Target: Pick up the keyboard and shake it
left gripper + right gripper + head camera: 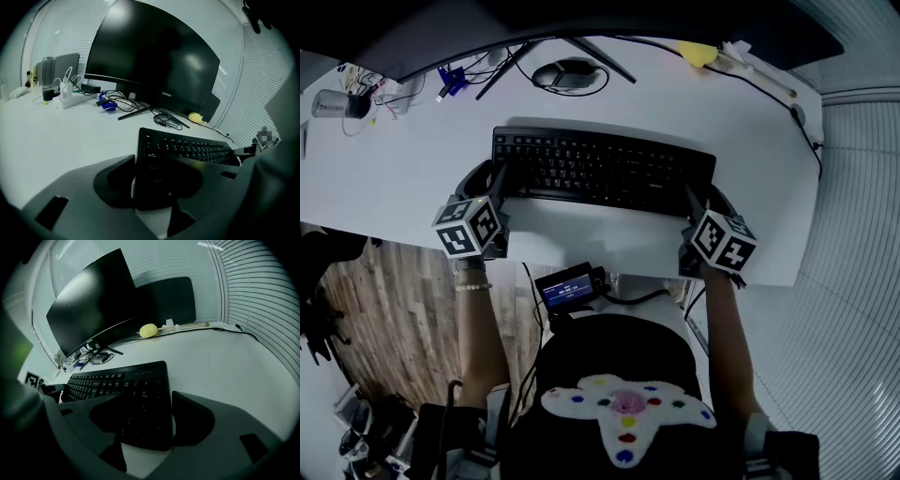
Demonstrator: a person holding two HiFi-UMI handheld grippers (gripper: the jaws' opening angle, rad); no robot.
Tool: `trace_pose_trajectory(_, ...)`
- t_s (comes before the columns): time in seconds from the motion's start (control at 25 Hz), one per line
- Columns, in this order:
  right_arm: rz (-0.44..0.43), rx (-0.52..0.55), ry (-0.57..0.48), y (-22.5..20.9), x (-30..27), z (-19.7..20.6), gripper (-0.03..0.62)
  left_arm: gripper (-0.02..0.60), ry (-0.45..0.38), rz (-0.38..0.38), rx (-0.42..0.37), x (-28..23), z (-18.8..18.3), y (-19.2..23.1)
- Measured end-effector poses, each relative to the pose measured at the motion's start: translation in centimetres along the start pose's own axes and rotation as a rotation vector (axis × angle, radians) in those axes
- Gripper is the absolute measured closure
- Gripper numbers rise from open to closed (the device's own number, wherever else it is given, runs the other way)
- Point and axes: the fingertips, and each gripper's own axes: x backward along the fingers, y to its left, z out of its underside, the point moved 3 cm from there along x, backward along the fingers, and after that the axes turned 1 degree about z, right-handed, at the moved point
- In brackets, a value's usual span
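along the far left of the white desk, a power strip sits in a tangle of cables, with a small blue item just to its right. nearer the front edge, the left gripper is at the left short end of the black keyboard. its jaws stand apart: the outer one is over bare desk just beside the end edge, with a thin sliver of desk showing between, and the inner one is over the outermost keys, so the corner sits between them unsqueezed. the keyboard lies flat on the desk, long side across, roughly central and close to the front edge. behind it the feet of a dark curved monitor spread on the desk, with a small dark object ringed by a cable between them. further right, by the back edge, lies a yellow lump. the right gripper mirrors the left at the keyboard's right short end, jaws apart, the inner one over the number keys, the outer one just beside the end edge, not clamped. slatted blinds fill the right side.
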Motion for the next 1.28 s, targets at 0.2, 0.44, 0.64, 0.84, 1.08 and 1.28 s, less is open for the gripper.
trace_pose_trajectory(0.2, 0.017, 0.026, -0.047, 0.1, 0.5, -0.1, 0.316, 0.4, -0.003, -0.083, -0.052, 0.9, -0.4, -0.3)
trace_pose_trajectory(0.44, 0.049, 0.095, -0.122, -0.7, 2.8, -0.5, 0.438, 0.507, -0.105, -0.16, -0.112, 4.3, -1.7, -1.6)
trace_pose_trajectory(0.64, -0.032, 0.18, -0.226, 0.7, 5.6, -2.6, 0.548, 0.561, -0.227, -0.172, -0.13, 7.7, -3.6, -4.7)
trace_pose_trajectory(0.84, -0.157, 0.363, -0.28, 4.3, 8.2, -4.5, 0.549, 0.565, -0.316, -0.159, -0.175, 10.8, -5.9, -8.3)
trace_pose_trajectory(1.08, -0.268, 0.504, -0.402, 8.1, 12.3, -7.3, 0.549, 0.565, -0.388, -0.142, -0.261, 14.3, -7.7, -13.2)
trace_pose_trajectory(1.28, -0.334, 0.535, -0.478, 9.9, 15.4, -9.1, 0.551, 0.565, -0.424, -0.112, -0.316, 16.4, -8.4, -16.7)
